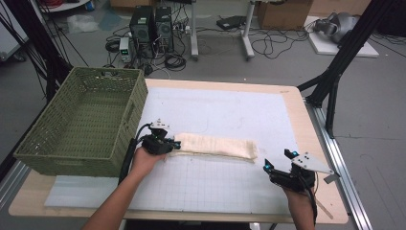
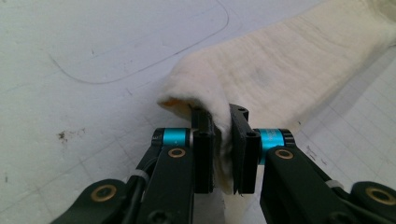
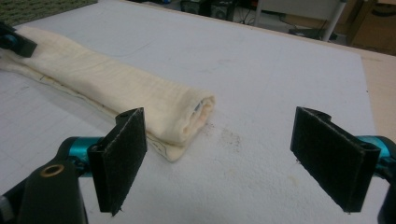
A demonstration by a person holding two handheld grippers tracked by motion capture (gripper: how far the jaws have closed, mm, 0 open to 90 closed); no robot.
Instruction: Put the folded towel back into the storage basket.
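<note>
I can read no text, label, brand, number or sign anywhere; the white mat (image 1: 230, 182) on the table carries faint grid lines without lettering.

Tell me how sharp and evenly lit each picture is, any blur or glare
High view: soft, even light, no glare on the white mat, fairly low detail. Left gripper view: the jaws pinching the cloth are sharp, the far end of the cloth softens. Right gripper view: the wide-apart jaws are slightly soft and dark, the cloth roll clearer, the background blurred.
</note>
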